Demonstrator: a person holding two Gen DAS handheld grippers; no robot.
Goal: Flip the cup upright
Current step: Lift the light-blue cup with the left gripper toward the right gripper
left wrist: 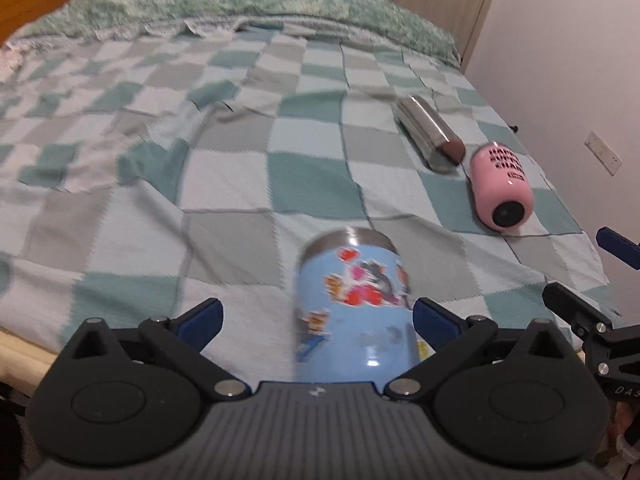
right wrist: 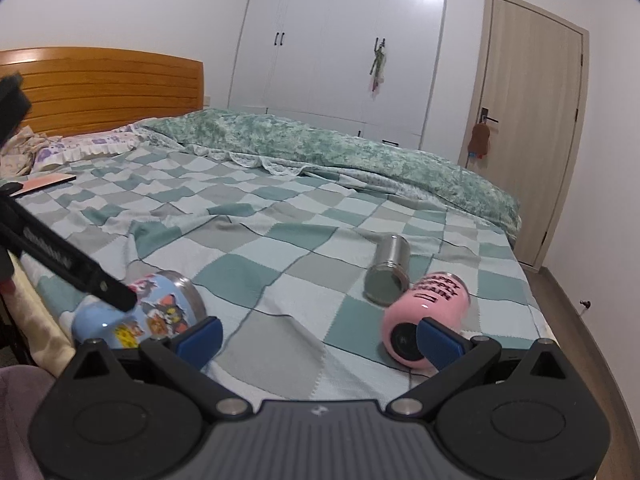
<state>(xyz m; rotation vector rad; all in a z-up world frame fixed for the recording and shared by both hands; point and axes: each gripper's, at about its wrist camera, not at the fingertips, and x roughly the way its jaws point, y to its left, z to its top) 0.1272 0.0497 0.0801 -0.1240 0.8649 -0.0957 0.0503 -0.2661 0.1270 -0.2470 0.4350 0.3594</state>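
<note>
A home bedroom: a wide bed (right wrist: pixel 280 216) spread with a green, grey and white checked quilt stands against an orange slatted wooden headboard (right wrist: pixel 104 88). A rumpled mint-green fleece blanket (right wrist: pixel 328 148) lies along its far side. Behind rise tall white built-in wardrobe doors (right wrist: pixel 340 48) with dark handles, beside a pale wood-grain room door (right wrist: pixel 528 120).

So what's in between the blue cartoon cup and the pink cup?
Only bare checkered blanket lies between the blue cartoon cup and the pink cup, seen best in the right wrist view.
</note>
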